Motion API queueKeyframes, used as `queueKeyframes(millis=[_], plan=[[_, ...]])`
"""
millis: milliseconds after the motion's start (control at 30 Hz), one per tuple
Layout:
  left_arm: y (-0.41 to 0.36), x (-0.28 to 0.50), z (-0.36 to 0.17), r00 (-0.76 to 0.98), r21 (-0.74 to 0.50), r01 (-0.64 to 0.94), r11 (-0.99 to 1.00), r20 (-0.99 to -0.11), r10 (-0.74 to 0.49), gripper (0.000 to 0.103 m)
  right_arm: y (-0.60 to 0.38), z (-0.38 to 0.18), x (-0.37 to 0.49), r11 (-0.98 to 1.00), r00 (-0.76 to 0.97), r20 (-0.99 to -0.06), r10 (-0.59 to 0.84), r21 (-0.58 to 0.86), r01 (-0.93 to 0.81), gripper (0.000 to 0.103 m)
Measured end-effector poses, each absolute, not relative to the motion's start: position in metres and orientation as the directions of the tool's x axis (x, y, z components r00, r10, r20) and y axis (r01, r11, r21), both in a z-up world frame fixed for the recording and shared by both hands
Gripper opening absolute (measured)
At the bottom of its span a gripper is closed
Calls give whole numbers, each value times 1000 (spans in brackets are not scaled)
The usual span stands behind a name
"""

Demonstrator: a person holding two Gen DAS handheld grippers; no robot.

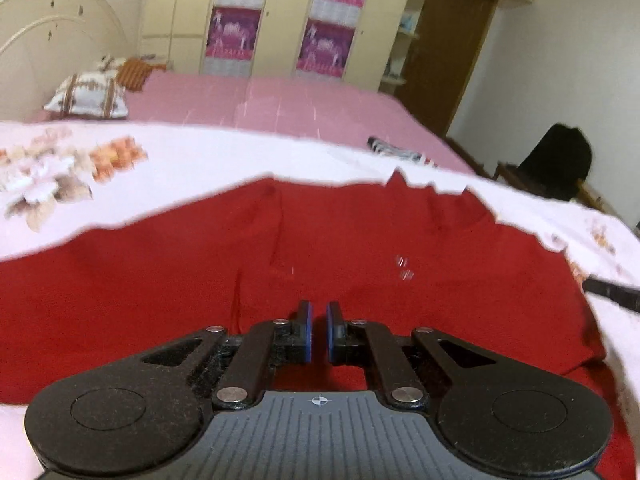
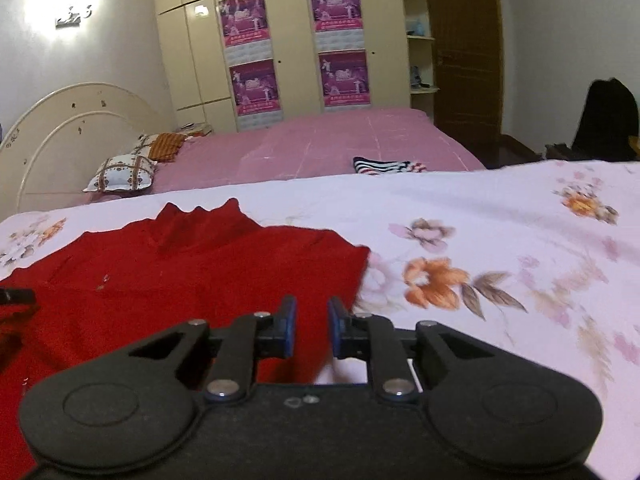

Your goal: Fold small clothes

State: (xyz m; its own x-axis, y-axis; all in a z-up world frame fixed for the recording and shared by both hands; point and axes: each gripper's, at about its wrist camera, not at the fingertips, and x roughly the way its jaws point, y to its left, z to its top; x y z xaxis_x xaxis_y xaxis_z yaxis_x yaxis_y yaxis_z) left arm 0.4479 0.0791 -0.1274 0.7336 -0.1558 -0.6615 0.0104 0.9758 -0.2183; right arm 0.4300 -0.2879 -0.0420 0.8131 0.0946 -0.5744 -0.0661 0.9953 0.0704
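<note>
my left gripper (image 1: 319, 330) sits low over the middle of the red top (image 1: 280, 264), jaws nearly together with a thin gap, nothing pinched that i can see. my right gripper (image 2: 311, 330) is at the garment's right edge, jaws a bit apart, red cloth showing between and below them; can't tell if they touch it.

the top lies spread mostly flat on the white floral sheet (image 2: 500, 240), collar pointing away from me toward the pink bedspread (image 2: 340, 140). a striped folded item (image 2: 386, 167) sits well apart on the pink cover.

handling guess: light, soft knit, limp, will sag and drag on the sheet, not slippery, not fragile. collar area is bunched into ridges. best hold is probably the side hem or shoulder corners, pinching both layers at the edge, then lift and fold across. grabbing mid-panel would likely just tent the cloth.
</note>
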Motion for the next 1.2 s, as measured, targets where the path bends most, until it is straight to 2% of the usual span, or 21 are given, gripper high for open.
queueKeyframes(millis=[100, 167, 200, 267, 333, 433, 500, 533, 633, 700, 767, 800, 900, 933, 1000, 1033, 1067, 1133, 1167, 1200], plan=[[76, 447, -133, 745, -209, 7, 978, -651, -145, 5, -281, -48, 446, 995, 811, -578, 93, 32, -91, 13], [79, 447, -134, 745, -213, 10, 977, -650, -150, 5, -284, -63, 468, 998, 756, -654, -12, -56, -33, 0], [81, 446, -133, 742, -215, 12, 977, -652, -153, 5, -289, -64, 469, 998, 767, -641, -27, -56, -11, 5], [83, 445, -130, 742, -198, 6, 980, -656, -137, 5, -300, -62, 482, 996, 730, -677, -94, -72, 62, 0], [82, 446, -129, 740, -183, 3, 983, -661, -126, 5, -311, -58, 479, 996, 731, -678, -76, -25, 81, 2], [78, 446, -127, 736, -174, 2, 985, -666, -119, 5, -310, -43, 449, 995, 779, -626, 42, 99, 26, 9], [72, 439, -122, 749, -172, 23, 985, -650, -131, 5, -296, -36, 424, 993, 802, -589, 101, 107, -46, 16], [68, 436, -122, 749, -168, 35, 985, -648, -137, 5, -285, -36, 409, 988, 802, -577, 154, 110, -110, 16], [57, 432, -130, 739, -103, 36, 994, -667, -96, 5, -259, -48, 384, 971, 778, -592, 210, 35, -235, 10], [57, 429, -126, 739, -101, 15, 995, -670, -79, 5, -252, -73, 387, 972, 728, -678, 104, -85, -218, 6], [44, 421, -116, 754, -60, 37, 997, -654, -68, 5, -255, -66, 380, 978, 744, -659, 109, -62, -198, 8], [37, 417, -113, 758, -60, 68, 996, -646, -91, 5, -251, -58, 375, 978, 766, -632, 117, -63, -201, 14], [16, 415, -121, 731, -40, 110, 993, -674, -108, 5, -227, -48, 360, 958, 802, -570, 179, -85, -275, 13], [15, 414, -125, 734, -38, 98, 994, -672, -98, 7, -217, -55, 365, 954, 786, -595, 165, -105, -280, 13], [22, 410, -123, 736, -79, 81, 994, -667, -113, 7, -211, -83, 381, 953, 715, -698, 45, -185, -240, 12], [31, 404, -118, 742, -106, 66, 992, -660, -120, 8, -212, -84, 377, 952, 735, -676, 55, -185, -242, 12], [40, 396, -114, 758, -116, 44, 992, -643, -109, 11, -214, -80, 376, 959, 724, -687, 61, -162, -234, 13], [69, 377, -108, 775, -164, -33, 986, -627, -78, 60, -224, -67, 365, 973, 748, -652, 125, -68, -222, 17], [89, 361, -105, 798, -203, -87, 975, -600, -54, 94, -227, -62, 359, 977, 768, -627, 132, -50, -209, 19], [107, 345, -103, 818, -224, -132, 966, -575, -22, 97, -233, -56, 353, 979, 777, -617, 126, -47, -196, 20]])
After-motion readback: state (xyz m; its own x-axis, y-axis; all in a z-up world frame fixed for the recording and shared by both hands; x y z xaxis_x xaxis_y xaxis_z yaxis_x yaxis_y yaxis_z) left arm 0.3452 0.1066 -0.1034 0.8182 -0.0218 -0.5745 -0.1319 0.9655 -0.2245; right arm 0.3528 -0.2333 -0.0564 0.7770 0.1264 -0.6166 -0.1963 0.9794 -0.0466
